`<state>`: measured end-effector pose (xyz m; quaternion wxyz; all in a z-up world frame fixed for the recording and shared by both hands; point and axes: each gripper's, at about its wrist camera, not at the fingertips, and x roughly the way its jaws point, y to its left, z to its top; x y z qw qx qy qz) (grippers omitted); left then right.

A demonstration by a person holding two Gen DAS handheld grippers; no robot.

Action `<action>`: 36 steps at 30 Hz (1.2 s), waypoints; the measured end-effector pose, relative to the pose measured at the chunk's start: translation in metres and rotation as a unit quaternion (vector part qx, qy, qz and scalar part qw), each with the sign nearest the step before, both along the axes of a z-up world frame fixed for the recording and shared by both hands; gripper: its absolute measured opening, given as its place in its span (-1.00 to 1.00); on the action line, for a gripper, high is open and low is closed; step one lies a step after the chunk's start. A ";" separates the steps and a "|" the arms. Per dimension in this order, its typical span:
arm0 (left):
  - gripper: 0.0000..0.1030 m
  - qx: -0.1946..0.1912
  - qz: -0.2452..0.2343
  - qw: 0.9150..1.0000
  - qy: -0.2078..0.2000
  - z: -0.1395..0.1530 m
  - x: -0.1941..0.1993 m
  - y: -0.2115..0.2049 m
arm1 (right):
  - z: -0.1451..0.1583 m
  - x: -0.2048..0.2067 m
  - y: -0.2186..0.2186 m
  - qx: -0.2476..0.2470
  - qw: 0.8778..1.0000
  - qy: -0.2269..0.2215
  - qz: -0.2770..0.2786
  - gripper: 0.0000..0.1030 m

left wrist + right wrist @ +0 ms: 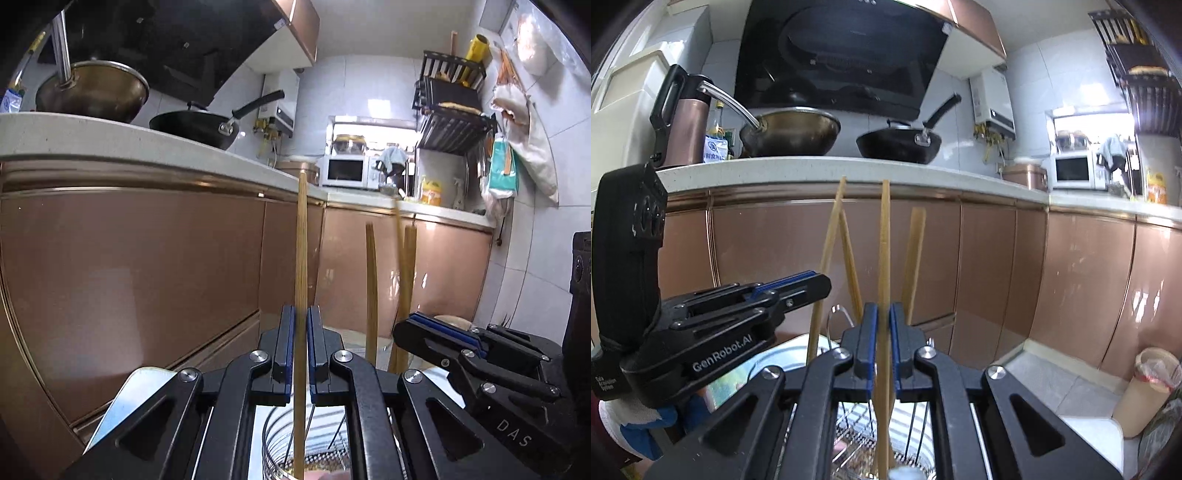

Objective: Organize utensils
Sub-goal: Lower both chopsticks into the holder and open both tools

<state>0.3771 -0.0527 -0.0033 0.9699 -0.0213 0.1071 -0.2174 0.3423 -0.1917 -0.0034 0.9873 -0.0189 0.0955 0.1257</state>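
Chopsticks of pale bamboo stand upright, one clamped in each gripper. Left gripper (301, 321) pinches one chopstick (301, 258) between narrow blue pads, its lower end inside a wire holder (280, 443). Right gripper (882, 317) likewise pinches a second chopstick (884, 240). Three loose chopsticks (914, 258) lean just beyond, near the copper cabinet fronts (775, 240).

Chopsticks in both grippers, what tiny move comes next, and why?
Probably lower both a little further, then let go. The left gripper and right gripper each pinch an upright chopstick whose tip already reaches into the wire holder below.
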 end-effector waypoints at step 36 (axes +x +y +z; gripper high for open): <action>0.12 0.038 0.027 0.997 0.063 0.025 -0.055 0.022 | 0.024 -0.070 -0.017 -0.001 0.994 0.096 -0.049 -0.43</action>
